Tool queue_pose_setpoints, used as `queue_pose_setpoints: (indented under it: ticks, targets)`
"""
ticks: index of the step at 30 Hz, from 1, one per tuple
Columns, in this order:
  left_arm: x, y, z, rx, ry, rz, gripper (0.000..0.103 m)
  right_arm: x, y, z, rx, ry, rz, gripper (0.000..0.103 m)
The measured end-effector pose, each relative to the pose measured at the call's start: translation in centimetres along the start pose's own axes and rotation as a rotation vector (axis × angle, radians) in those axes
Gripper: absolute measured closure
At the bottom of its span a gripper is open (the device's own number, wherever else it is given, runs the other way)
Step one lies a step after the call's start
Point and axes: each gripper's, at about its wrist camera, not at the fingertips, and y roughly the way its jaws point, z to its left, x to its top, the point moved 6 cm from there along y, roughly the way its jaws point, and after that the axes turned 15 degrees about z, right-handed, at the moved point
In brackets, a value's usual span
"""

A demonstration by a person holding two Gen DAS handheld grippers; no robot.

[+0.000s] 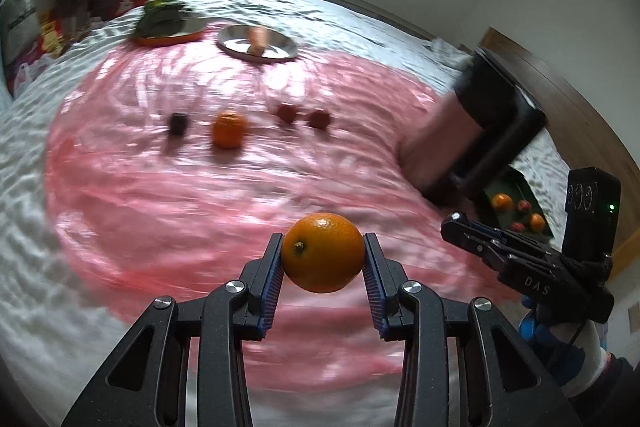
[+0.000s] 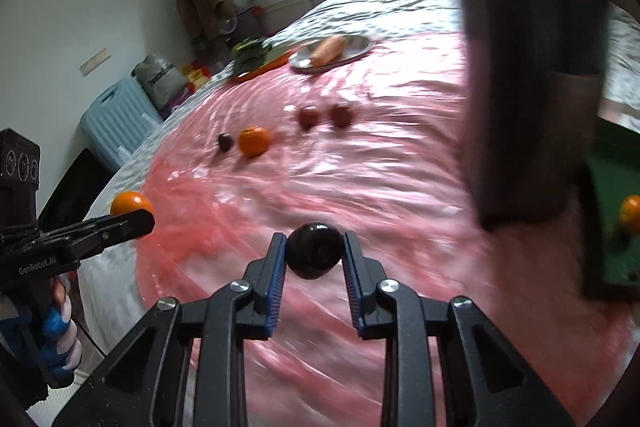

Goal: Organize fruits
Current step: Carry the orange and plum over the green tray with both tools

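Two grippers are loaded: the left gripper (image 1: 323,255) clamps an orange (image 1: 323,251) between its blue pads, and the right gripper (image 2: 315,254) is closed on a dark plum (image 2: 315,255), both held above the near edge of the pink sheet (image 1: 240,195) spread over the bed (image 1: 24,227). Mid-sheet lie a second orange (image 1: 228,129), a small dark fruit (image 1: 178,124) and two reddish fruits (image 1: 287,113). Near the far edge sit a steel plate (image 1: 280,45) with a carrot (image 1: 258,37) and an orange dish (image 1: 168,38) of greens. A black stand (image 1: 500,123) rises at the right edge, blocking part of a green tray (image 1: 516,187) that holds more fruit. Everything on the sheet is blurred, so I cannot tell what kind the small fruits are
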Motion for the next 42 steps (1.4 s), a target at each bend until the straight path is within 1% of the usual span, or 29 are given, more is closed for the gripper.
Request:
queue_pose_setpoints:
  ticks: [6, 10, 15, 19, 23, 25, 30, 36, 39, 42]
  targets:
    - [0.0, 2.0, -6.3, -0.065, 0.085, 0.04, 0.07, -2.0, -4.6, -6.4, -0.068, 0.098, -0.054, 0.067]
    - [0.5, 3.7, -11.6, -0.11, 0.159, 0.068, 0.07, -3.5, -7.6, -10.9, -0.129, 0.157, -0.085, 0.067]
    - [1.1, 5.9, -17.4, -0.147, 0.238, 0.096, 0.07, -5.2, -11.0, -17.5, -0.199, 0.247, -0.123, 0.067]
    - [1.8, 8.0, -22.3, -0.172, 0.305, 0.122, 0.07, -6.0, -13.0, -21.6, -0.241, 0.297, -0.149, 0.067]
    - [2.5, 10.1, -26.3, -0.178, 0.362, 0.142, 0.07, -6.2, -14.0, -25.7, -0.265, 0.334, -0.163, 0.067]
    - [3.1, 11.4, -27.9, -0.171, 0.382, 0.153, 0.07, -6.1, -14.0, -26.9, -0.27, 0.346, -0.164, 0.067]
    - [4.5, 15.5, -31.0, -0.109, 0.422, 0.184, 0.07, -6.1, -12.9, -30.5, -0.287, 0.392, -0.15, 0.067]
    - [5.3, 19.9, -32.6, -0.013, 0.473, 0.22, 0.07, -6.2, -11.5, -33.3, -0.327, 0.413, -0.113, 0.067]
    - [5.2, 21.7, -32.7, 0.028, 0.483, 0.245, 0.07, -6.2, -10.9, -33.8, -0.349, 0.404, -0.09, 0.067]
    - [5.0, 22.9, -32.9, 0.052, 0.494, 0.262, 0.07, -6.1, -10.3, -34.3, -0.368, 0.395, -0.066, 0.066]
